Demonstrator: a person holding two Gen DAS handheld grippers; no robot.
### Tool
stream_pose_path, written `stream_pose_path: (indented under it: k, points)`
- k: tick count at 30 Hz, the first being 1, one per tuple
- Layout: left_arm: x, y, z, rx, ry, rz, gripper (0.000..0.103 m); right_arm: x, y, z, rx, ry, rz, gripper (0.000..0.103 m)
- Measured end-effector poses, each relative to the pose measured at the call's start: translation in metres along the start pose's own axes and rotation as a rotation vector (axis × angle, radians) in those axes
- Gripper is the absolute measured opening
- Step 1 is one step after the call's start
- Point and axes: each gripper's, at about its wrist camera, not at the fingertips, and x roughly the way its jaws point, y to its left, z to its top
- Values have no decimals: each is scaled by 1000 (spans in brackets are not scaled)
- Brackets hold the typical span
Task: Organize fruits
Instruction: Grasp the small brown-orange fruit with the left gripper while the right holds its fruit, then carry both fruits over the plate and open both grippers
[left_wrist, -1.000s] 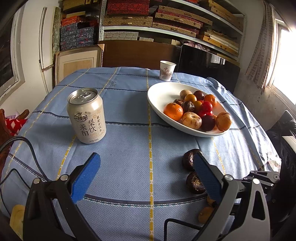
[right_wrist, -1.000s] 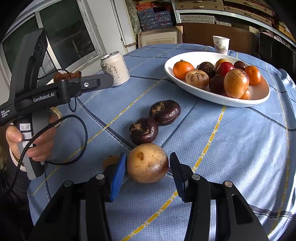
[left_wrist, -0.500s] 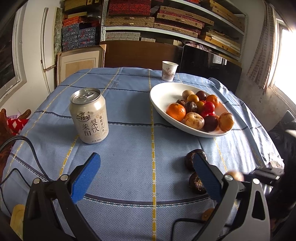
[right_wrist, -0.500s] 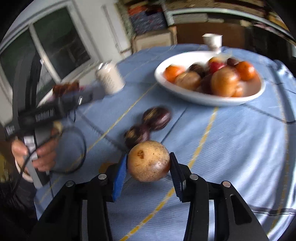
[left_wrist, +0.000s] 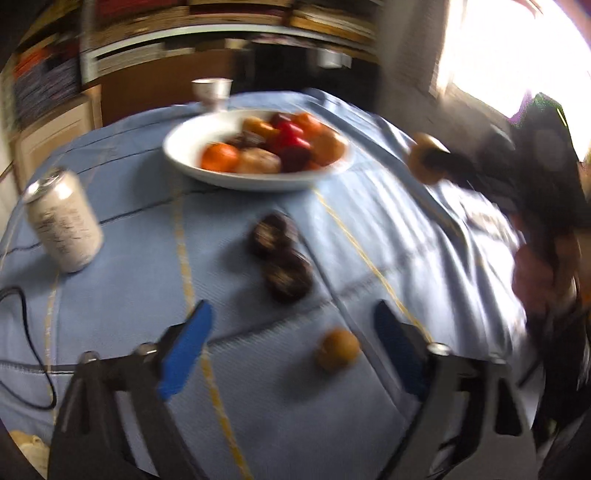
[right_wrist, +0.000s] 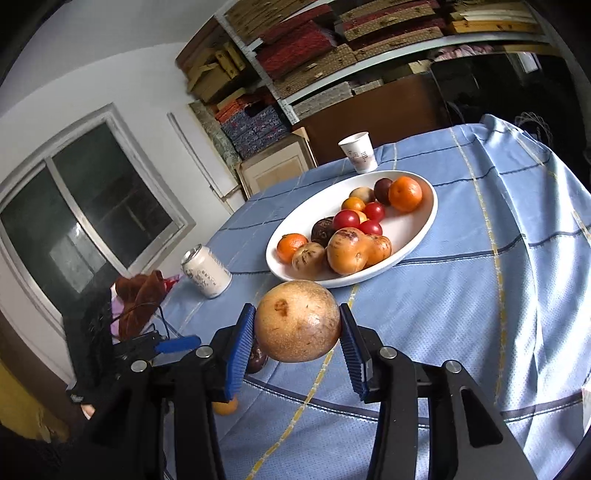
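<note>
Right gripper (right_wrist: 297, 334) clamped on tan fruit (right_wrist: 297, 320), now lifted toward plate (right_wrist: 424, 225); left gripper (left_wrist: 291, 343) empty, jaws just narrowing over small orange (left_wrist: 337, 349).

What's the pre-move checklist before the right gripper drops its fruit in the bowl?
1. Grip: right gripper pads clamp the tan fruit on both sides. Ok.
2. Fruit off the tablecloth: ok.
3. Bowl space: its near end is crowded, bare white toward the right rim. Ok.
4. Path to the bowl: nothing between. Ok.
5. Left gripper: empty, jaws just narrowed, small orange fruit lies between them untouched. Ok.
6. Left view sharpness: blurred. Not ok.
</note>
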Motion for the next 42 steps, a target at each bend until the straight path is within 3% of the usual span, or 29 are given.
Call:
stream_pose_path:
  k: [5,7,24,29,42]
  points:
    - [14,-16,-15,60,66,-23,51,4,8,-6,-30,22,4,46]
    - [17,-16,-15,57,81,-35,48,5,9,-7,-36,27,-6,46]
    - [15,-20,-16,68,71,-41,35,8,10,-9,-40,53,-24,46]
    - [16,-20,-16,68,76,-45,27,10,10,-9,-44,54,-34,46]
    - [11,-16,-15,28,53,-77,27,14,13,-12,-61,59,-32,46]
